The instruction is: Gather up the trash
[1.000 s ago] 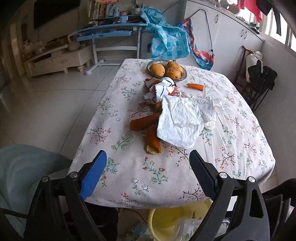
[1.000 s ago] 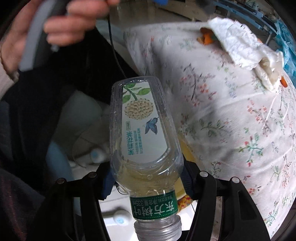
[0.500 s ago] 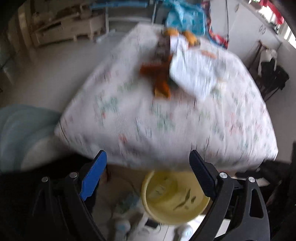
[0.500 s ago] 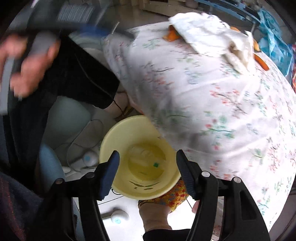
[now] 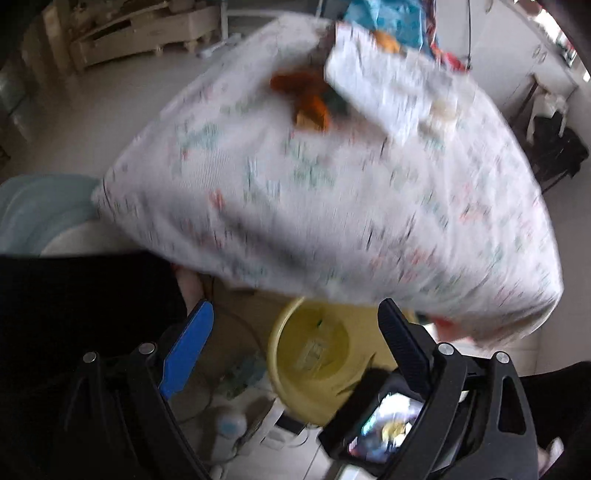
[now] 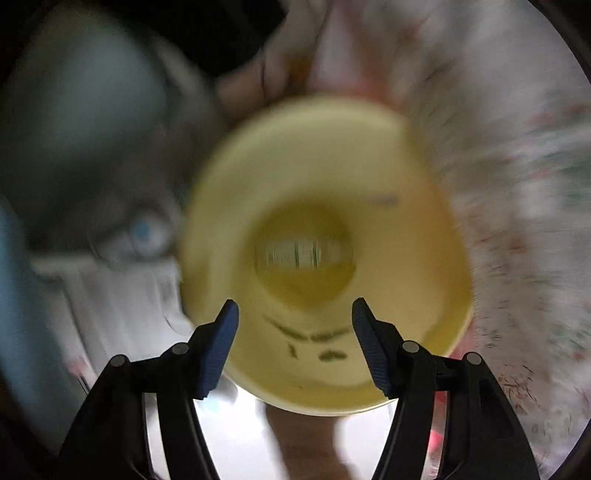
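A yellow bucket (image 6: 388,177) stands on the floor under the table's edge, with a clear plastic bottle (image 6: 303,254) lying in its bottom. My right gripper (image 6: 295,306) hangs straight above the bucket, open, with nothing between its fingers. In the left wrist view the bucket (image 5: 295,384) lies just past my open, empty left gripper (image 5: 295,317), and the bottle (image 5: 314,350) shows inside it. The right gripper's body (image 5: 384,424) is over the bucket's near rim. On the floral tablecloth (image 5: 332,206) lie blurred orange scraps (image 5: 310,99) and crumpled white paper (image 5: 388,85).
A pale blue seat (image 5: 37,214) stands left of the table. A power strip and cables (image 5: 236,424) lie on the floor beside the bucket. Dark clothing (image 5: 74,295) fills the near left. A wooden cabinet (image 5: 140,29) lines the far wall.
The right gripper let go of the bottle, which now lies in the bucket, and then sank close over the bucket. The left view tipped down from the tabletop toward the bucket.
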Available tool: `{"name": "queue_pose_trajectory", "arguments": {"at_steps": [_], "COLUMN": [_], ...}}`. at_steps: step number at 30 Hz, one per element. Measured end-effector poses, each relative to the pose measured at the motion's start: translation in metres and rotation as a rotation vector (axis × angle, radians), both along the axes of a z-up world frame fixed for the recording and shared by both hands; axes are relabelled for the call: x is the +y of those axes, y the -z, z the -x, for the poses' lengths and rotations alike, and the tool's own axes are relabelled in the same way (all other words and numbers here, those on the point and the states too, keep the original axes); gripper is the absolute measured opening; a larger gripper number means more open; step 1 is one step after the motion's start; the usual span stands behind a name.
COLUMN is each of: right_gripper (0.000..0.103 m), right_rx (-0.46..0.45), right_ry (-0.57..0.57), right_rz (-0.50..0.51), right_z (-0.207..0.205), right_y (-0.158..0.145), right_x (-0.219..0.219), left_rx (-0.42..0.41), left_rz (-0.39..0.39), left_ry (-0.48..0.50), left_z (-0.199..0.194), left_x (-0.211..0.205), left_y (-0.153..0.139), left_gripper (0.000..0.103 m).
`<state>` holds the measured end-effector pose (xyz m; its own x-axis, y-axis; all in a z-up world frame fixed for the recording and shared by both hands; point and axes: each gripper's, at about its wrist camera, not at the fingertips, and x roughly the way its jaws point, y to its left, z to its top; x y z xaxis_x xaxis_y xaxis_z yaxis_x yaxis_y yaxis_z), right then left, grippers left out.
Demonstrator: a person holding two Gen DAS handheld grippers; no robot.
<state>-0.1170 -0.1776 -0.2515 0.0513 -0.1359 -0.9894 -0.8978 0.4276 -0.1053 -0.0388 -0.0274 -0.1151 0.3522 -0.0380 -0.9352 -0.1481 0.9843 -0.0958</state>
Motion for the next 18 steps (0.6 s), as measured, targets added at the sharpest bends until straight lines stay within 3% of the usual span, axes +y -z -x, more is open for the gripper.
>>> {"name": "queue_pose_trajectory", "arguments": {"at_steps": [6,10,15,18], "right_gripper": [0.069,0.068,0.068,0.068], "right_rx": [0.079,0.090,0.100,0.124], "right_ry": [0.015,-0.062,-0.051,-0.049], "right_rz": [0.164,0.236,0.250,0.246], "right_z": [-0.023,-0.026,-0.035,-0.036], "right_y": [0.029,0.028,0.031,0.038], "right_x": [-0.038,-0.071,-0.095,-0.103], "left_rx": [0.124,0.184,0.312,0.445], "left_rz": [-0.067,-0.177,-0.275,-0.334], "left_ry": [0.004,0.052,0.128,0.186], "left_z": [-0.006,-0.012,-0.017,-0.008], "left_x": [-0.005,-0.011,-0.018,-0.030], "left_y": [0.041,0.061,0.096,0.146], "left_gripper": [0.087,0.087,0.087,0.080]}}
